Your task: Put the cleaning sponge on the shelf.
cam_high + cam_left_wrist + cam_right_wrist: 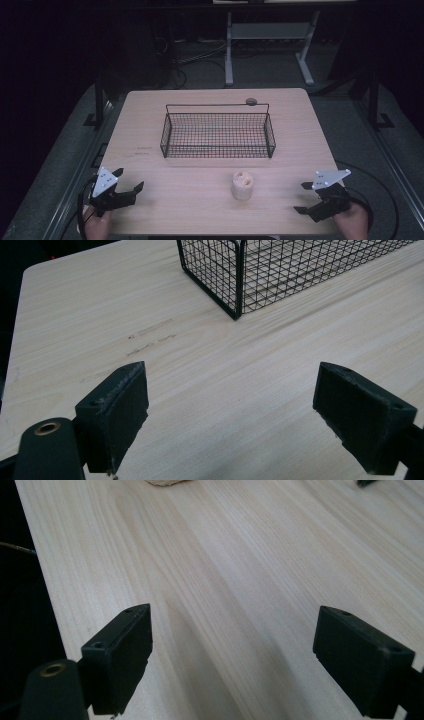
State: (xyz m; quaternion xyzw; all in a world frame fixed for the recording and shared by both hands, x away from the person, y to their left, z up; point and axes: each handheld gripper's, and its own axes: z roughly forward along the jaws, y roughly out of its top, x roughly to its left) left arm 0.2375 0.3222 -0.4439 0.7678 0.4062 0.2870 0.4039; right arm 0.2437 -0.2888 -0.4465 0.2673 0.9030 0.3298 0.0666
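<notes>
Spanning the scene is a pale wood-grain counter (150, 125); a black wire basket (218, 131) with a thin handle sits toward its far middle; nearer the person, well apart from the basket, stands a short beige cylinder (242, 185) with a rough, crumbly top; the left claw (126, 181) and right claw (303, 197) rest at the near corners, both spread wide and grasping nothing.

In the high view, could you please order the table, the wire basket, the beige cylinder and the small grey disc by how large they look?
1. Table
2. Wire basket
3. Beige cylinder
4. Small grey disc, which lies farther from the camera, so it may look smaller than it is.
</notes>
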